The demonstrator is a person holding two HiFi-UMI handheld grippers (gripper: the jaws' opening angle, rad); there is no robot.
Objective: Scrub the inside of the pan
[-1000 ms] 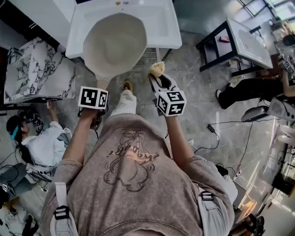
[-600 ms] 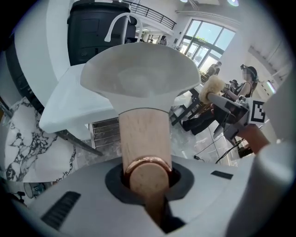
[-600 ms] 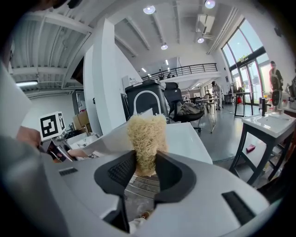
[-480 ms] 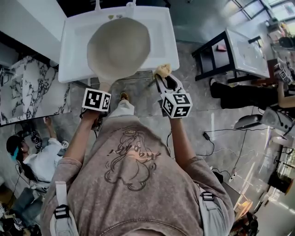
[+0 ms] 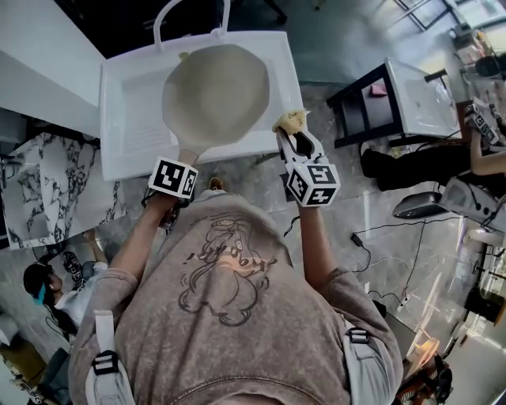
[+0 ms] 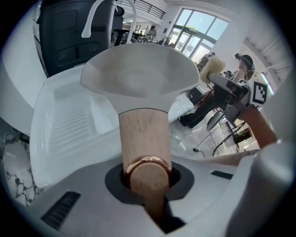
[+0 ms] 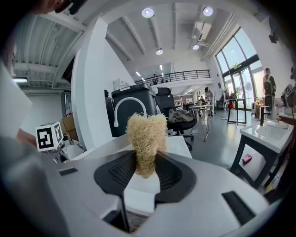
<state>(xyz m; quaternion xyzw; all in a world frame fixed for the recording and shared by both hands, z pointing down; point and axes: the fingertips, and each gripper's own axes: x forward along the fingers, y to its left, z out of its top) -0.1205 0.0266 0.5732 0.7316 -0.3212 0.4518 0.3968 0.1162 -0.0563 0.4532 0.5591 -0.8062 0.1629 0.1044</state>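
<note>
Pan over white sink, our left gripper clamped on wooden handle. Right gripper pinching straw-coloured scrubber near pan rim, not touching. Faucet behind.

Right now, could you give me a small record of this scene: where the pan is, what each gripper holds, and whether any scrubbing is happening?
Pan: held over the white sink, open side up
Left gripper: shut on the pan's wooden handle
Right gripper: shut on a straw-coloured scrubber
Scrubber position: beside the pan's right rim, not inside
Scrubbing: not under way
</note>
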